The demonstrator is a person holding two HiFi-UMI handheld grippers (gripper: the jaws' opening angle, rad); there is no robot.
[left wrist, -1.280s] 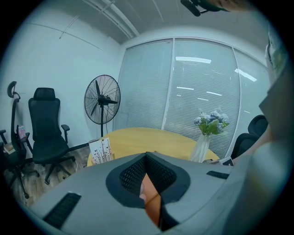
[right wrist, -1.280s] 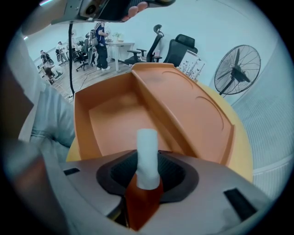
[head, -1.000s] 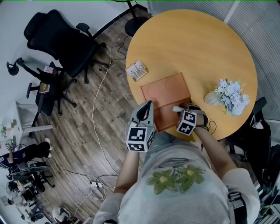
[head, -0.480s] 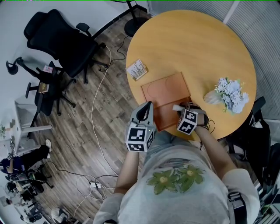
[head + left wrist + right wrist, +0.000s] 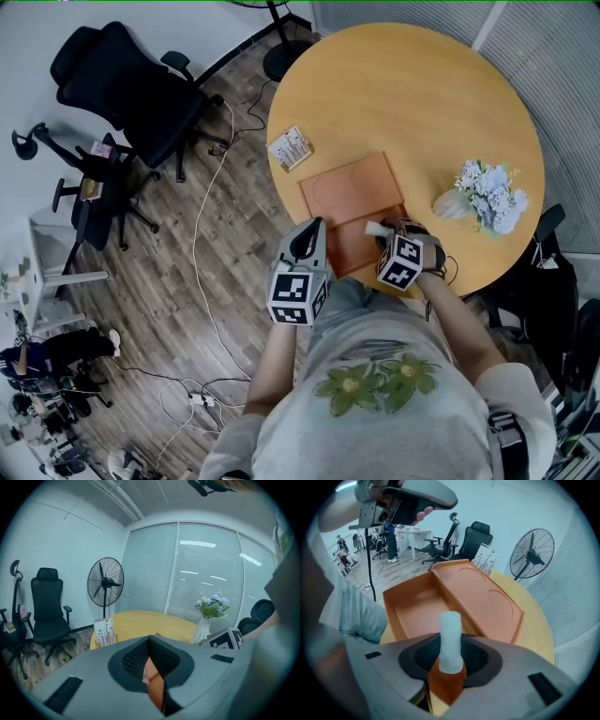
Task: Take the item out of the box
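Fingers [image 5: 482, 658] of R gripper [image 5: 451, 652] clamped on white cylinder [image 5: 450, 632] above open orange box [image 5: 417, 611]; L gripper [image 5: 150, 638] fingers together, nothing between.

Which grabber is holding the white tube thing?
The right gripper: its jaws are shut on the white tube, held over the open orange box. The left gripper pinches only the box's orange edge.

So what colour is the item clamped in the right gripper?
White. The item is a plain white cylinder, and it shows best in the right gripper view.
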